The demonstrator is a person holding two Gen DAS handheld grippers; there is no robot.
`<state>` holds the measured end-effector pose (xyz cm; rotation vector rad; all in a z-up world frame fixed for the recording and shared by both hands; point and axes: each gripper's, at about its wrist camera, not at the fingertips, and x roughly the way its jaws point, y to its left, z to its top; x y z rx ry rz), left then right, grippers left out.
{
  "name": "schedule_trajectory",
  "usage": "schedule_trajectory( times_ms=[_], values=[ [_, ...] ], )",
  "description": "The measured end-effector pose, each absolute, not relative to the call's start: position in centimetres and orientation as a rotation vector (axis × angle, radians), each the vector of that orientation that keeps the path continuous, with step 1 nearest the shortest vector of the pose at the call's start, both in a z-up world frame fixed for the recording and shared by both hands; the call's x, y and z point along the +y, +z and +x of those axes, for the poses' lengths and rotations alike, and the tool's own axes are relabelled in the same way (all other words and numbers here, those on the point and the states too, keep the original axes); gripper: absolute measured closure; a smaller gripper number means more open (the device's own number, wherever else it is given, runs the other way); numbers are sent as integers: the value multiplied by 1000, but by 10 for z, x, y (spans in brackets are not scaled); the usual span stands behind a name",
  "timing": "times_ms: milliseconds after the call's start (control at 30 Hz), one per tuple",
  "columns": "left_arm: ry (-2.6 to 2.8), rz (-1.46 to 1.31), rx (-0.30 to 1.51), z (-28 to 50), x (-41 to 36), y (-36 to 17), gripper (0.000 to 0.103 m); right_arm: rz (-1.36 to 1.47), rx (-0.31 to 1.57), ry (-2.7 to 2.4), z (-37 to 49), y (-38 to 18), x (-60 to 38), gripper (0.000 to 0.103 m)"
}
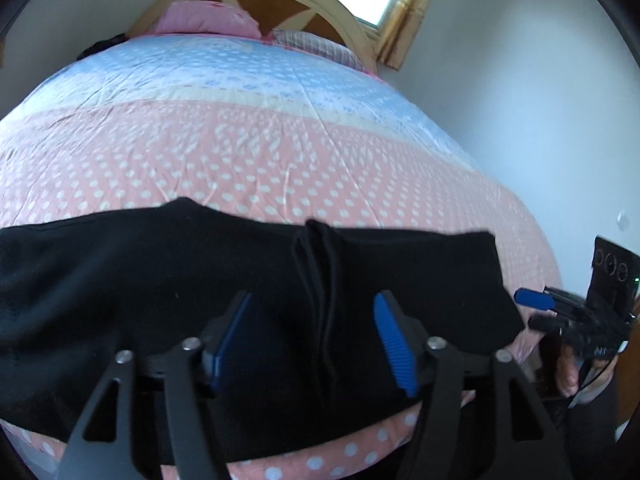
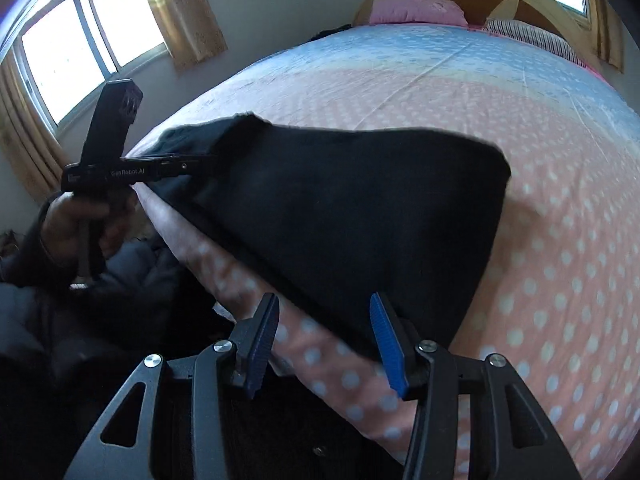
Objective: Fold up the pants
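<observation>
Left wrist view: black pants (image 1: 200,280) already doubled across bed (image 1: 240,140), further folds likely left. Left gripper (image 1: 312,344) spread above cloth; right gripper (image 2: 324,344) spread, empty.

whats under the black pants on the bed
The black pants lie on the pink polka-dot bedspread, near the bed's edge. Whatever else might be beneath them is covered.
</observation>
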<state>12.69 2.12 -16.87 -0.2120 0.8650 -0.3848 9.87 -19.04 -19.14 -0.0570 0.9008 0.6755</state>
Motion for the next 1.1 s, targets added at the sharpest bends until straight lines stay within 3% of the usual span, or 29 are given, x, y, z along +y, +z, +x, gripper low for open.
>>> schedule_trajectory(
  times_ms=[200, 333, 400, 600, 967, 1100],
  values=[
    [-356, -36, 864, 118, 11, -183, 37, 97, 848, 656, 109, -171, -216, 54],
    [-367, -71, 818, 124, 12, -172, 36, 187, 769, 622, 144, -159, -219, 53],
    [-351, -80, 798, 135, 15, -163, 30, 193, 784, 598, 161, -162, -213, 52],
    [-252, -59, 828, 171, 19, -174, 29, 303, 842, 534, 197, -188, -221, 52],
    [-273, -135, 807, 152, 31, -172, 27, 249, 845, 656, 140, -174, -212, 52],
    [-302, -115, 822, 133, 25, -176, 19, 170, 893, 636, 127, -195, -203, 52]
  ],
)
